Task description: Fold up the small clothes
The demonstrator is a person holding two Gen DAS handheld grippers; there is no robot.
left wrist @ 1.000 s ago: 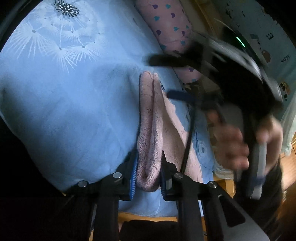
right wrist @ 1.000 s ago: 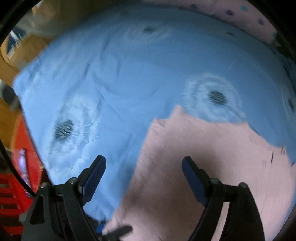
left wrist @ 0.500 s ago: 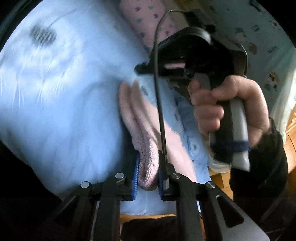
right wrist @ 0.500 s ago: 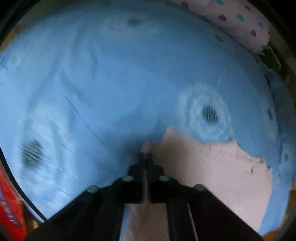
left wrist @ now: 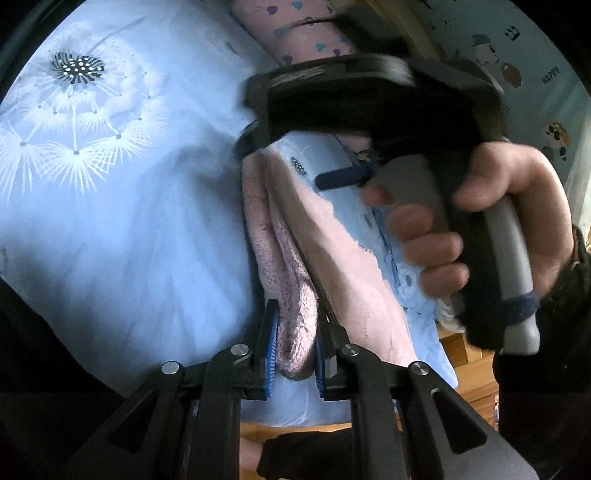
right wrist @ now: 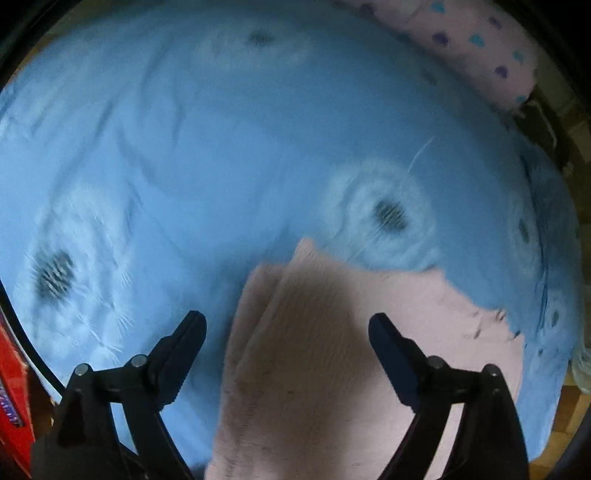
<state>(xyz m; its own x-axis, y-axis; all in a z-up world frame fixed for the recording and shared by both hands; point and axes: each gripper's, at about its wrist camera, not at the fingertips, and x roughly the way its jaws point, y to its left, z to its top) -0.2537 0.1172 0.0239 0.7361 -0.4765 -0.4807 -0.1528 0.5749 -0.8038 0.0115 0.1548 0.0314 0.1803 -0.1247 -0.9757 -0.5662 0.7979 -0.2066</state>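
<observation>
A pink fuzzy cloth (left wrist: 325, 254) lies folded on a light blue sheet with dandelion prints (left wrist: 110, 206). My left gripper (left wrist: 293, 347) is shut on the cloth's near folded edge. In the left wrist view, the right gripper's body (left wrist: 369, 107) sits above the cloth's far end, held by a hand (left wrist: 491, 218). In the right wrist view, my right gripper (right wrist: 288, 332) is open and empty, its fingers spread just above the pink cloth (right wrist: 332, 350), near its layered left edge.
A pink pillow with heart prints (left wrist: 295, 29) lies beyond the cloth; it also shows in the right wrist view (right wrist: 480, 48). The bed's edge and a wooden floor (left wrist: 472, 362) are at the right. A red object (right wrist: 11, 398) sits at the far left.
My right gripper was open, shut half a second ago, and has opened wide again over the cloth. My left gripper has kept its hold on the folded edge.
</observation>
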